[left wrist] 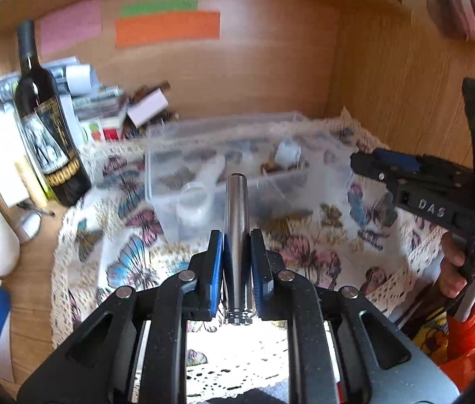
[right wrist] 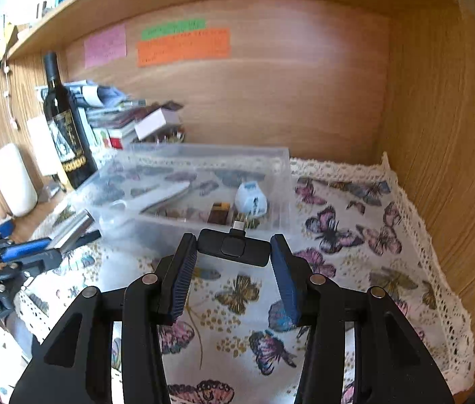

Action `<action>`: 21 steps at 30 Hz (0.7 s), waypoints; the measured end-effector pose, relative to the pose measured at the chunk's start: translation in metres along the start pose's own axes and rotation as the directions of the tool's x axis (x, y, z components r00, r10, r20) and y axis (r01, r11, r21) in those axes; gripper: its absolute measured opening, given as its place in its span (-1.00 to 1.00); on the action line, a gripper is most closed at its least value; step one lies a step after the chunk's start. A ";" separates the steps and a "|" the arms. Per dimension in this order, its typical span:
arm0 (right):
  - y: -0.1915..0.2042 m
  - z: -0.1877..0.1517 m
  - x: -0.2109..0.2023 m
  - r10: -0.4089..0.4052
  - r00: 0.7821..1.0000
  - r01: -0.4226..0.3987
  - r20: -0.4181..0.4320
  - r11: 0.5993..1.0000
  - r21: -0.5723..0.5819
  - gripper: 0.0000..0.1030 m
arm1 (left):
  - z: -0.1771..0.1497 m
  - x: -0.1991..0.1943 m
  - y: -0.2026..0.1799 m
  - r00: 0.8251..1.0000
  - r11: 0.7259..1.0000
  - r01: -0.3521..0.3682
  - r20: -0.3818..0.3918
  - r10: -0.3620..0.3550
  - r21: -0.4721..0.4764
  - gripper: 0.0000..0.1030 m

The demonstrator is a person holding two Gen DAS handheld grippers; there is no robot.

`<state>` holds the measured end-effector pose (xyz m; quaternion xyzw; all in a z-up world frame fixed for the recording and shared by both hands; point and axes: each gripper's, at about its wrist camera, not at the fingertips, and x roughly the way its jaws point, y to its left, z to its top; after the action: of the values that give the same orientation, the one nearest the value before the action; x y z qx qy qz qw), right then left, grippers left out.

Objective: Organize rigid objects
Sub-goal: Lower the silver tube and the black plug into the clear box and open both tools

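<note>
My left tongs (left wrist: 237,256) pinch a shiny metal tube (left wrist: 236,235), and my right tongs (right wrist: 234,266) squeeze a small black gadget (right wrist: 234,247), both held up just in front of the clear box (right wrist: 203,168).

We read "DAS" in raised letters on the black body of the right gripper (left wrist: 385,165), seen from the left wrist view, and "GenRobot.AI" in white on the body of the left gripper (right wrist: 52,245), seen at the left edge of the right wrist view. The bottle (right wrist: 65,128) carries gold lettering low on its label, but we cannot make the word out for sure. The pink note (right wrist: 105,45), green note (right wrist: 173,29) and orange note (right wrist: 183,47) on the back wall bear writing too blurred for us to read.
</note>
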<state>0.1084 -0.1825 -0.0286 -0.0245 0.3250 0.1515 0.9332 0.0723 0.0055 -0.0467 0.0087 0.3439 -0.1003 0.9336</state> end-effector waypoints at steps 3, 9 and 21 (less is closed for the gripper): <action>0.000 0.007 -0.003 0.001 1.000 0.000 0.025 1.000 -0.001 -0.19 | 0.010 -0.007 0.000 0.999 1.000 -0.014 0.044 0.014 0.002 -0.70; 0.002 0.020 -0.005 0.014 0.997 -0.014 0.071 1.000 -0.008 -0.19 | 0.029 -0.009 0.006 0.995 0.999 -0.027 0.095 0.029 -0.022 -0.71; 0.012 0.042 0.020 0.050 0.995 -0.047 0.084 0.999 -0.027 -0.18 | 0.061 0.022 0.016 0.991 0.997 -0.067 0.117 0.070 -0.034 -0.70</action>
<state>0.1452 -0.1599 -0.0075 -0.0220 0.2836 0.1791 0.9418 0.1314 0.0121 -0.0152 0.0005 0.2892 -0.0632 0.9552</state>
